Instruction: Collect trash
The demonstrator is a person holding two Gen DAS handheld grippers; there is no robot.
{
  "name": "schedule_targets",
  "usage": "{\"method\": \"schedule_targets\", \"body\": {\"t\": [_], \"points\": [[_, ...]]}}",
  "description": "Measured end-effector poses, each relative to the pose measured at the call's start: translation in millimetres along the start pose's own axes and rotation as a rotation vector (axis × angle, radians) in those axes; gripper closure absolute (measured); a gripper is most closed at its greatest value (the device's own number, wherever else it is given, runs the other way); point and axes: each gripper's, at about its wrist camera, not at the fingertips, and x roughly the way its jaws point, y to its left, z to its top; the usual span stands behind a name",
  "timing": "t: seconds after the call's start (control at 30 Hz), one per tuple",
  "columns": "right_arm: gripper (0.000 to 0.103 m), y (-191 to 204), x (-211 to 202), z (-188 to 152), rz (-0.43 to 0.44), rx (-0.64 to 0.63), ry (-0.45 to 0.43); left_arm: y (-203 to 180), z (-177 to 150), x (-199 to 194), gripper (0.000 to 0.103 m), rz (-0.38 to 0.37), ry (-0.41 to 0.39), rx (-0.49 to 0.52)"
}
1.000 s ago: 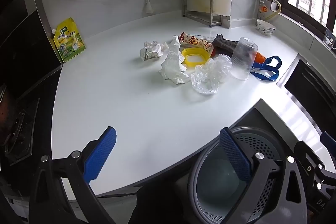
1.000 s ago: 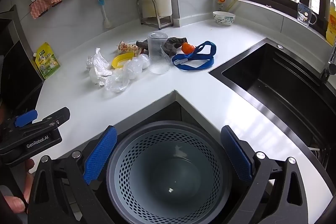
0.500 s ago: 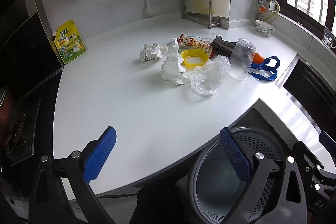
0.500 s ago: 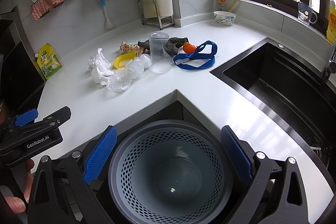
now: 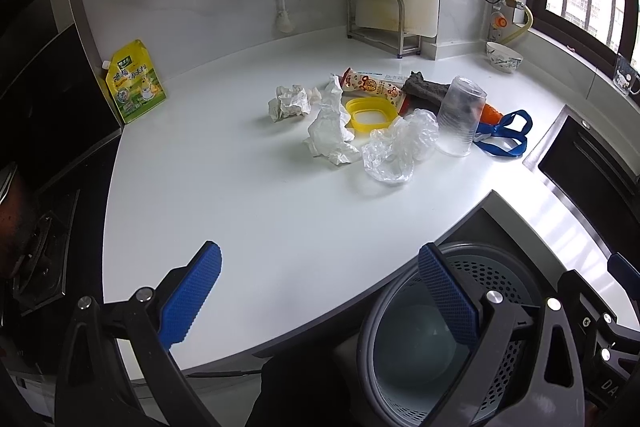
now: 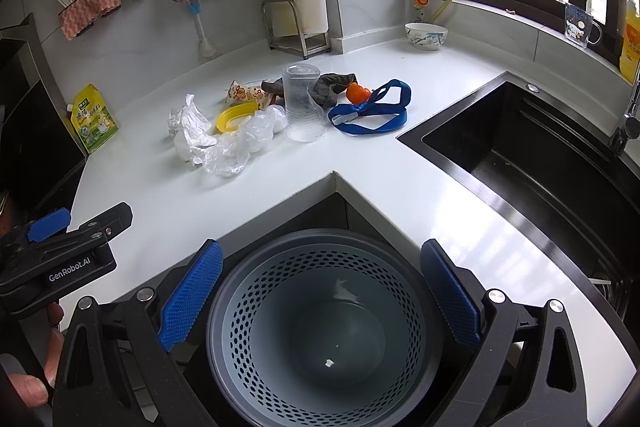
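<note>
Both the left claw and the right claw hang released and empty; the crumpled white paper wad lies on the white table toward twelve o'clock, nearer the left claw, well apart from the grey perforated bin

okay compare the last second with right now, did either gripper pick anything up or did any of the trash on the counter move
Nothing was taken hold of or let go. The left gripper and right gripper are both open and empty as before; the views only drift slightly. The crumpled white paper, clear plastic bag, upside-down clear plastic cup and yellow ring lid lie where they were, and the grey perforated bin stays below the counter corner.
</note>
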Motion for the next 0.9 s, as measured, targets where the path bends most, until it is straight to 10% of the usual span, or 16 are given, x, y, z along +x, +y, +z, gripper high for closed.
{"method": "schedule_targets", "body": {"t": [0.9], "points": [[0.008,-4.3,-4.7,1.1,0.0,0.004,-0.009,-1.9,-0.6,-2.7,0.006,-0.011,-0.005,0.004]]}}
